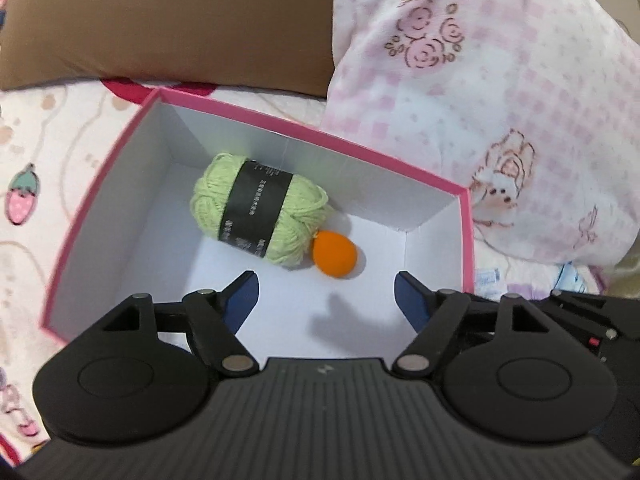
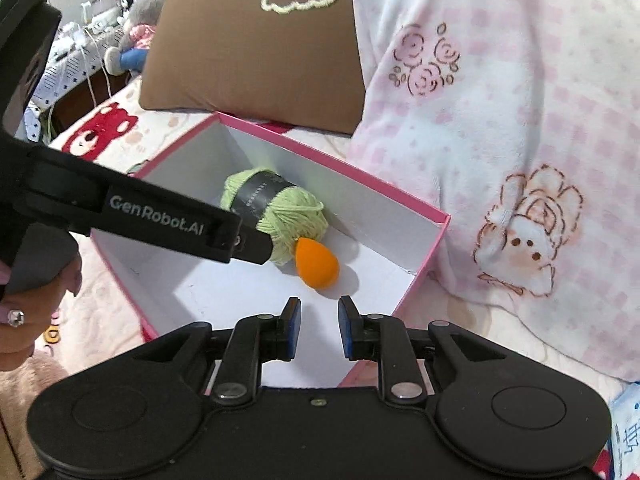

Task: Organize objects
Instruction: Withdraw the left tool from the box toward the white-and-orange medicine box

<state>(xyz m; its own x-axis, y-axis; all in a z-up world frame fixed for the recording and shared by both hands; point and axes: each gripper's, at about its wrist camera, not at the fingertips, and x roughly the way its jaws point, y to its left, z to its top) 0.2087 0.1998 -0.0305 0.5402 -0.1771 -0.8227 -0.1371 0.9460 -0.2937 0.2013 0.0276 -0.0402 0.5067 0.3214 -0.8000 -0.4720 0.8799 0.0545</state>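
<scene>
One pink box [image 1: 120, 160] with white walls lies open on the bedspread, and in it we count two things: one skein of green yarn [image 1: 260, 210] with a black band, and one orange teardrop sponge [image 1: 335, 254] touching it at its four o'clock. Our left gripper [image 1: 326, 296] hangs over the box floor, jaws wide apart, nothing between them. Our right gripper [image 2: 319, 328] shows a narrow gap, also empty. At twelve o'clock sits one brown pillow [image 1: 172, 20].

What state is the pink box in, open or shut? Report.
Open: the pink box has no lid on; green yarn and an orange sponge show inside.
</scene>
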